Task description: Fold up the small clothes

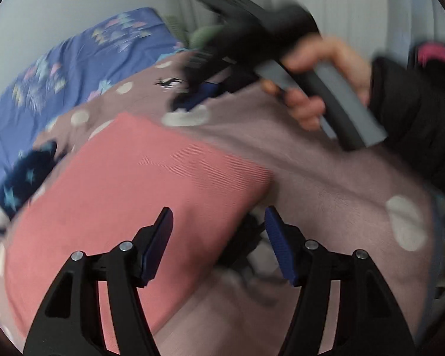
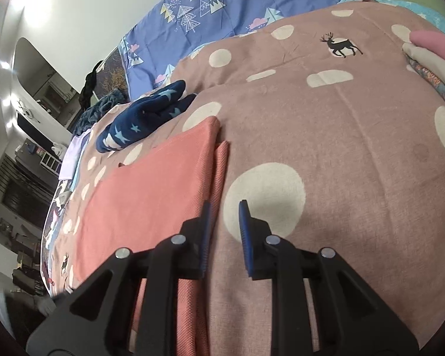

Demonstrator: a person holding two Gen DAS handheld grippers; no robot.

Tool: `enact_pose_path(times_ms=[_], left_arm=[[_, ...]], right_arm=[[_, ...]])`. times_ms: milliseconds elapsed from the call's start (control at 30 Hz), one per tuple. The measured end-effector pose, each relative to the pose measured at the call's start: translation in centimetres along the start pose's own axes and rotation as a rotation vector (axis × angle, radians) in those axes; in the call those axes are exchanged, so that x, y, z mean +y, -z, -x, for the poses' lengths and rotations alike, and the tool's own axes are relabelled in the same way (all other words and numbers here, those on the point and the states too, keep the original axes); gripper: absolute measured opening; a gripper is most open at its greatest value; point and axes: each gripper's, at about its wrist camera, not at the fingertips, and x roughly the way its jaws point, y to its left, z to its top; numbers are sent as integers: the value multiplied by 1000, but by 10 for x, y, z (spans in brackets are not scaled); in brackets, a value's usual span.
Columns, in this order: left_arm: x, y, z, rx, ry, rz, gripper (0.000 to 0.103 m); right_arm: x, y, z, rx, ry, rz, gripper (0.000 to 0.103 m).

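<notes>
Lay on a bed under a dusty-pink blanket with cream dots and a deer print [image 2: 326, 136], beside a blue sheet patterned with trees [image 2: 252, 3] and a pale wall. Risked undoing the fold: could have snagged the doubled right edge of the salmon-pink woven cloth, folded flat into a rectangle [image 2: 151, 195], with a claw finger in passing, or dragged the loose lower layer out of line. Could also have knocked the dark navy star-print garment [image 2: 145, 118] lying just beyond the far corner. Left claw [image 1: 218, 216] stood well open and empty, over the cloth's right edge, one finger above the cloth and the other above bare blanket. Right claw [image 2: 224, 207] stood partly open, gripping nothing, likewise astride that edge. Stacked folded clothes [image 2: 430, 56] sat well apart, far right.
</notes>
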Motion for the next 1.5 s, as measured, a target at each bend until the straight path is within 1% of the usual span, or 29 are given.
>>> enact_pose_path(times_ms=[67, 100, 133, 200, 267, 300, 333, 367, 400, 433, 467, 500, 533, 567, 600, 667, 733, 767, 867, 933, 967, 1000, 1067, 1167, 1267, 1333, 1400, 1467, 1500], left_arm=[[-15, -6, -17, 27, -92, -61, 64], [-16, -9, -23, 34, -123, -69, 64], [-16, -12, -28, 42, -133, -62, 64], [-15, -17, -32, 50, -116, -34, 64], [-18, -19, -30, 40, -118, -39, 64], [-19, -19, -28, 35, -121, -42, 59], [-18, -19, -27, 32, -113, -33, 49], [-18, -20, -28, 33, -102, -19, 44], [-16, -19, -26, 36, -93, 3, 34], [-14, -19, -27, 38, -87, 25, 21], [-9, -19, -26, 37, -76, 58, 14], [-5, -19, -26, 34, -63, 96, 8], [-2, -19, -25, 28, -47, 121, 7], [3, -20, -23, 3, -10, 158, 6], [5, -19, -18, -22, 20, 181, 5], [6, -20, -15, -41, 57, 201, 4], [6, -19, -14, -44, 79, 197, 4], [5, -19, -15, -46, 86, 196, 4], [-2, -16, -22, -30, 126, 191, 3], [-9, -15, -29, -14, 109, 163, 3], [-8, -14, -29, -14, 110, 163, 3], [-7, -13, -29, -16, 116, 170, 3], [0, -13, -26, -27, 135, 190, 4], [4, -9, -23, -42, 175, 203, 5], [4, -7, -22, -37, 182, 202, 10], [5, -7, -16, -38, 191, 201, 19], [5, -7, -7, -46, 174, 188, 26], [10, -4, 2, -51, 135, 176, 27], [17, -1, 4, -48, 111, 180, 27]], right_arm=[[-2, 3, 3, -5, -26, 4, 26], [-3, 3, 4, -6, -36, 5, 30], [-6, 3, 4, -7, -52, 4, 33], [-12, -1, 0, -3, -72, -9, 33], [-16, -8, -8, 7, -100, -23, 33], [-17, -12, -13, 13, -109, -26, 33], [-17, -17, -20, 23, -118, -31, 34], [-16, -23, -30, 37, -129, -37, 35], [-15, -26, -35, 47, -136, -40, 40], [-14, -31, -45, 63, -148, -47, 48], [-13, -34, -51, 70, -149, -50, 51], [-11, -37, -57, 71, -147, -47, 55], [-8, -41, -63, 65, -142, -35, 52], [-7, -44, -66, 56, -131, -29, 42], [-6, -47, -68, 42, -119, -28, 5], [-7, -52, -68, 25, -149, -39, 5], [2, -56, -48, -53, -197, 1, 5], [6, -57, -43, -66, -197, 18, 5], [12, -57, -42, -64, -130, 61, 5], [1, -53, -61, -8, -60, 39, 5], [-6, -50, -69, 18, -45, 17, 5], [-16, -46, -72, 30, -68, -25, 6], [-19, -46, -64, 13, -103, -58, 7], [-7, -45, -34, -54, -56, 20, 9], [3, -30, -7, -50, -65, 84, 9], [10, -7, 11, -30, -59, 150, 9], [12, 21, 26, 6, -83, 197, 9], [14, 45, 39, 36, -116, 214, 13], [13, 59, 46, 46, -139, 213, 20]])
